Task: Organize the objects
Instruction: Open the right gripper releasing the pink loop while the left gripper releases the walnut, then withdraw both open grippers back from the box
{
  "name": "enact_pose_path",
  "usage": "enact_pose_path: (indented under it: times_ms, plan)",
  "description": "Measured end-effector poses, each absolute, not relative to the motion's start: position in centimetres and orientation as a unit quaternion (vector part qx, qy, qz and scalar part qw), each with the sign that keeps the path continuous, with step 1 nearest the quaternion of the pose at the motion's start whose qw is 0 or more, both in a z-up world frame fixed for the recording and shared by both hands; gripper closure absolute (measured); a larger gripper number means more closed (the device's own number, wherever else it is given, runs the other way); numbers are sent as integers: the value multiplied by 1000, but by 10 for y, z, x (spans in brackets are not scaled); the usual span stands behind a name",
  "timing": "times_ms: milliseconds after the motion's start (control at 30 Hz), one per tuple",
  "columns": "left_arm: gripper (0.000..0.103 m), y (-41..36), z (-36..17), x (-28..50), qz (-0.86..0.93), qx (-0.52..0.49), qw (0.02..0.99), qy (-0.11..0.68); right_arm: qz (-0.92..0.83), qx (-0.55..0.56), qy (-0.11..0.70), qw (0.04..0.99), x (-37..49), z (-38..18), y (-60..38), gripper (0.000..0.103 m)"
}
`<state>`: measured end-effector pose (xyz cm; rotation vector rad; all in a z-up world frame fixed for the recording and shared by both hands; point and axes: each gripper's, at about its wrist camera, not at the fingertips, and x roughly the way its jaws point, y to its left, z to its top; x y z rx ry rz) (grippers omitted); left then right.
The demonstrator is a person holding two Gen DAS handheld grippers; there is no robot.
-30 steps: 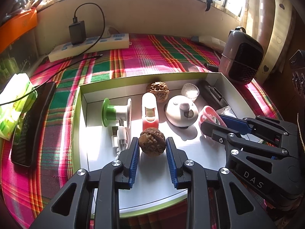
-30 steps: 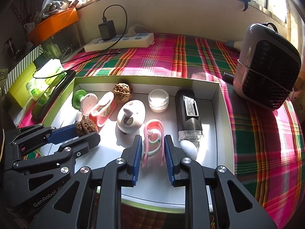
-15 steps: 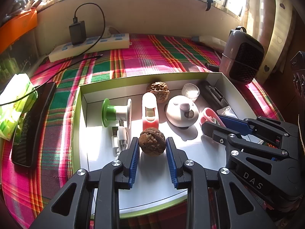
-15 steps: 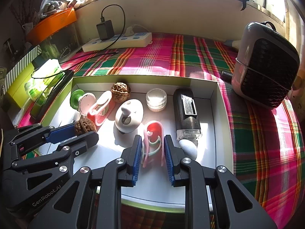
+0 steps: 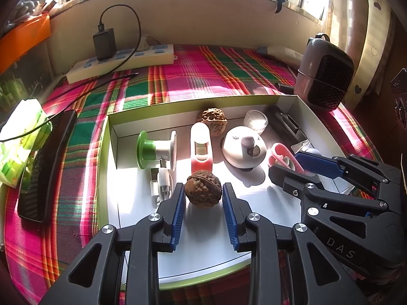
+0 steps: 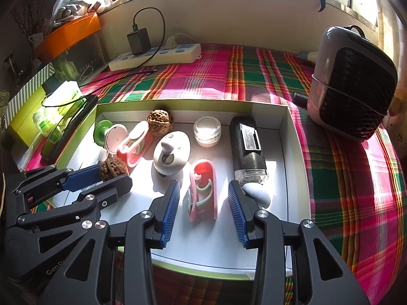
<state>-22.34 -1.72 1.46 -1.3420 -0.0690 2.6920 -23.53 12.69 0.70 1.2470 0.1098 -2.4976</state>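
Observation:
A white box with a green rim (image 5: 103, 178) holds the small items. A brown walnut (image 5: 202, 191) rests on its floor between the blue pads of my left gripper (image 5: 202, 187). Those jaws are opening, with a thin gap on each side of the nut. In the right wrist view a pink clip (image 6: 203, 190) lies slightly blurred on the box floor. My right gripper (image 6: 203, 184) is around it, its jaws opening and well clear of the clip. A second walnut (image 5: 212, 120) sits at the back wall.
Also in the box are a white dome gadget (image 6: 171, 151), a clear jar (image 6: 206, 129), a black device (image 6: 248, 145), a green-and-white spool (image 5: 155, 150), a red clip (image 5: 201, 147) and a white cable (image 5: 161, 185). A heater (image 6: 352, 86) stands right, a power strip (image 5: 119, 62) behind, a phone (image 5: 43, 162) left.
The right jaws have spread wide and let go of the pink clip, which now lies on the box floor. The left jaws have eased slightly off the walnut. Neither hand has moved.

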Motion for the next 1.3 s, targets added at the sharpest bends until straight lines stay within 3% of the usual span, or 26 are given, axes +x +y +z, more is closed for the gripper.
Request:
enact_pose_path:
  times_ms: [1300]
  plan:
    - [71, -16, 43, -130, 916, -400, 8, -21, -904, 400, 36, 148, -150, 37, 135, 57]
